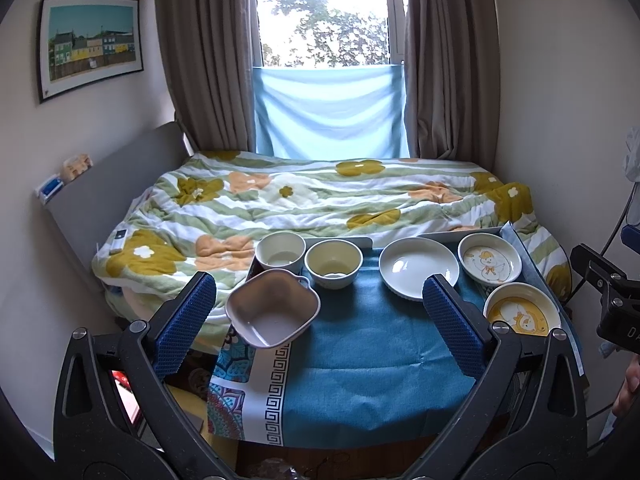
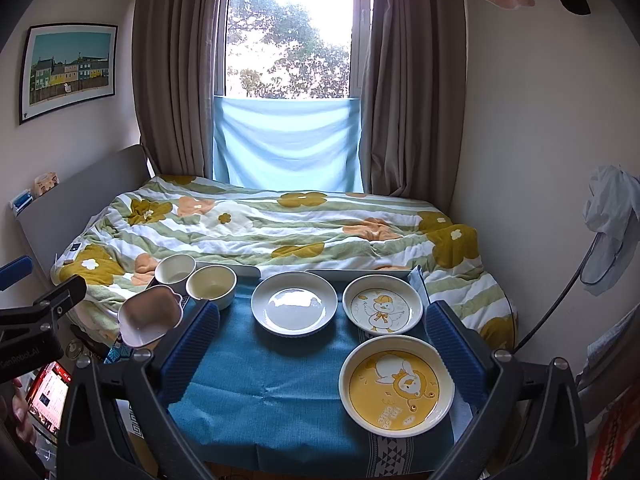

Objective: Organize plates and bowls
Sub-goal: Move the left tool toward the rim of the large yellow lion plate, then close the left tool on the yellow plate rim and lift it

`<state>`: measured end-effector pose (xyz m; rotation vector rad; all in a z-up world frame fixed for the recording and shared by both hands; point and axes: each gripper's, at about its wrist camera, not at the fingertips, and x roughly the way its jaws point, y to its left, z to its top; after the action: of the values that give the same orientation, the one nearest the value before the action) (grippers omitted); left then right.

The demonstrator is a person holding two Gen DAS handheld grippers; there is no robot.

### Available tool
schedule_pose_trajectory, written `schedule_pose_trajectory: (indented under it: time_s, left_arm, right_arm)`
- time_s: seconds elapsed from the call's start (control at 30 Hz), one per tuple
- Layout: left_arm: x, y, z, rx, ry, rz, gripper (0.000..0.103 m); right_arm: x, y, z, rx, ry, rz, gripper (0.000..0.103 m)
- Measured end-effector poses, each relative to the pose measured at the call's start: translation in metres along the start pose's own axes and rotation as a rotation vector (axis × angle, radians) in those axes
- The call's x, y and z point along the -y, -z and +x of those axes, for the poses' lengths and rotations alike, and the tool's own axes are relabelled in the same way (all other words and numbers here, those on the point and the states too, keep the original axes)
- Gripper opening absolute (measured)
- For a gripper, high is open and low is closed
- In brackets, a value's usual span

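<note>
Bed just behind crowded table

A table draped in a teal cloth stands against the bed's near edge. On its left lie a pink square bowl and two round bowls; on its right a plain white plate, a duck plate and, nearest, a yellow plate

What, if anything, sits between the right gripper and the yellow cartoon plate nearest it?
Nothing visible. The right gripper is open and held above the blue cloth, and the yellow plate lies directly ahead, slightly right, between its fingers. The duck plate and the plain white plate lie beyond it.
</note>
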<state>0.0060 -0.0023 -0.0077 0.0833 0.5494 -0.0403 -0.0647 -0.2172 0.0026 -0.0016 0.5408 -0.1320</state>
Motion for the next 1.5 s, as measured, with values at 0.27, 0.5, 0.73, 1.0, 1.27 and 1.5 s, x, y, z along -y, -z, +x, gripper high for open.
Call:
schedule_pose_trajectory:
  time_s: [0.27,0.5,0.73,1.0,1.27,1.5]
  left_arm:
    - [0.003,0.000,-0.001,0.003,0.004,0.014,0.103]
    - [0.018,-0.010,0.016,-0.049,0.078,0.062,0.103]
    - [0.079,0.001,0.070,-0.153,0.279,0.196,0.103]
    - [0.192,0.045,0.162,-0.387,0.516,0.315,0.103]
    - [0.283,0.102,0.255,-0.604,0.600,0.385,0.082]
    - [0.312,0.133,0.294,-0.712,0.605,0.396,0.068]
  right_arm:
    - [0.001,0.000,0.000,0.002,-0.001,0.001,0.103]
    - [0.009,0.008,0.002,-0.010,-0.020,0.066,0.103]
    - [0.053,0.052,0.019,-0.121,0.074,0.225,0.103]
    - [0.130,0.118,0.058,-0.246,0.094,0.431,0.103]
    - [0.196,0.175,0.130,-0.351,0.043,0.567,0.077]
    - [0.228,0.192,0.175,-0.396,-0.030,0.616,0.051]
